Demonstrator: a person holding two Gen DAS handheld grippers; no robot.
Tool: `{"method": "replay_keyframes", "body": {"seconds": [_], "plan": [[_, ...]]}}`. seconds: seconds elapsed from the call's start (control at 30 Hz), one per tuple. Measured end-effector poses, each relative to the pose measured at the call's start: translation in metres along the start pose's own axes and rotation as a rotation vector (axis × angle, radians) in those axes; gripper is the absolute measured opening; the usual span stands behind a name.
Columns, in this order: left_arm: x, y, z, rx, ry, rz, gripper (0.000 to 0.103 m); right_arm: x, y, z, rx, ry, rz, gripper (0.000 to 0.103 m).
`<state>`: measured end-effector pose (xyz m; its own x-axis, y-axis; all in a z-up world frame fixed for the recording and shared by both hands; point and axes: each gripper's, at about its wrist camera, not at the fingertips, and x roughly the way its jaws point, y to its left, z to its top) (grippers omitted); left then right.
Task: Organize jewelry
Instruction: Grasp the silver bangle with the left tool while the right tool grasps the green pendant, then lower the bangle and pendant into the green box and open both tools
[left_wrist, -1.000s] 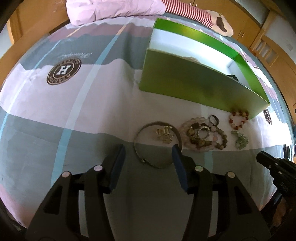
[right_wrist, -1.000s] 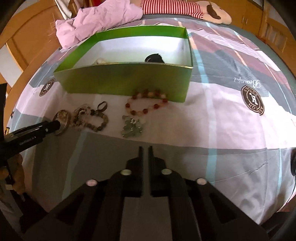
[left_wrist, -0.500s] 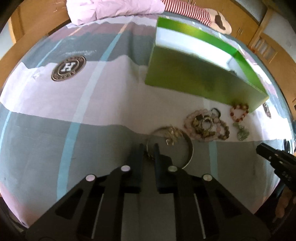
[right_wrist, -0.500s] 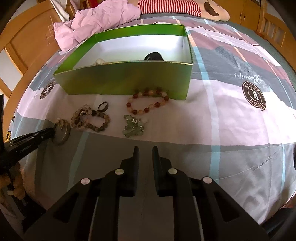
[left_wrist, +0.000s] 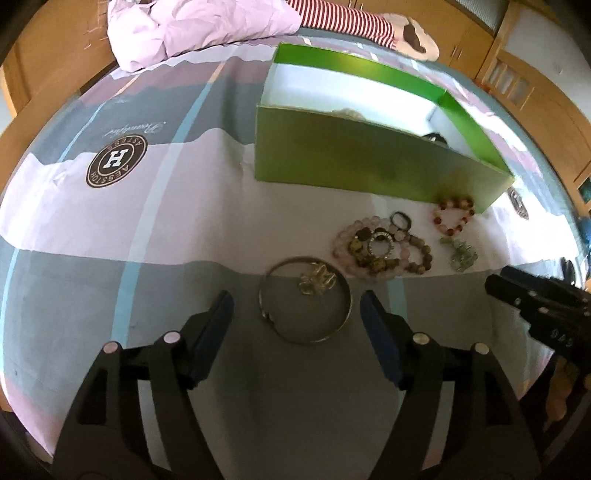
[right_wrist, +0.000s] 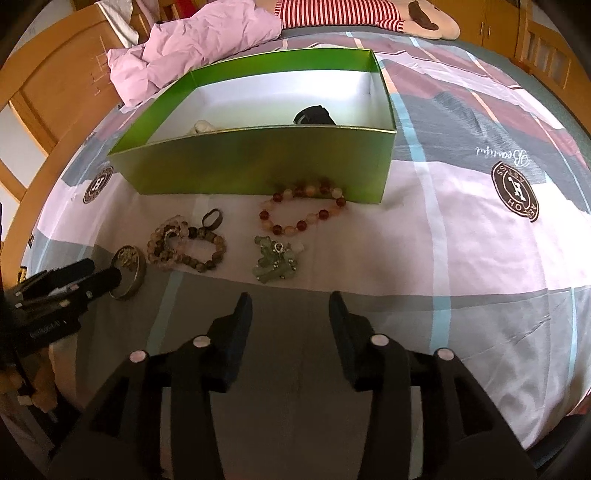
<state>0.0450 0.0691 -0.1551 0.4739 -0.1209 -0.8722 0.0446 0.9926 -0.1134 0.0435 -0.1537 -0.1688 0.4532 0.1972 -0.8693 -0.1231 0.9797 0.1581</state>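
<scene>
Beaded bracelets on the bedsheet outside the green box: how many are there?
At least 3: the red-and-cream bracelet against the box wall, the pink bracelet and brown bracelet overlapping left of it; that pile may hide more.

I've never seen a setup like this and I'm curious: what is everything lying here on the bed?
Box: one, green, open, mid-bed; pale and black items inside.
Bangle: one, silver, between left jaws, untouched; gold trinket within.
Beaded bracelets: heap, pink-brown, beside bangle.
Red-amber bracelet: one, against box.
Green charm: one, before right gripper.
Pink bedding: far end.
Left gripper: black, just opened.
Right gripper: black, just opened, empty.
</scene>
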Motion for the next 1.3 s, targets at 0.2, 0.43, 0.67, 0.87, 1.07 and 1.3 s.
{"method": "replay_keyframes", "body": {"seconds": [0.2,0.43,0.67,0.87,1.07,1.3], "plan": [[0.024,-0.011,0.0,0.046,0.025,0.058,0.072,0.015,0.009,0.006,-0.025,0.008,-0.002,0.043],[0.023,-0.006,0.001,0.041,0.004,0.052,0.061,0.034,0.022,0.017,-0.071,0.005,-0.027,0.034],[0.012,0.0,0.002,0.014,-0.005,0.028,0.061,0.025,0.023,0.016,-0.086,-0.001,-0.011,0.014],[-0.017,0.001,0.005,0.003,-0.062,0.013,0.061,-0.002,0.016,0.016,-0.07,-0.045,0.016,0.014],[-0.035,-0.004,0.009,0.012,-0.095,0.006,0.061,-0.013,0.014,0.017,-0.064,-0.066,0.016,0.014],[-0.033,-0.011,0.002,0.027,-0.082,-0.001,0.061,-0.012,0.014,0.007,-0.065,-0.048,0.01,0.014]]}}
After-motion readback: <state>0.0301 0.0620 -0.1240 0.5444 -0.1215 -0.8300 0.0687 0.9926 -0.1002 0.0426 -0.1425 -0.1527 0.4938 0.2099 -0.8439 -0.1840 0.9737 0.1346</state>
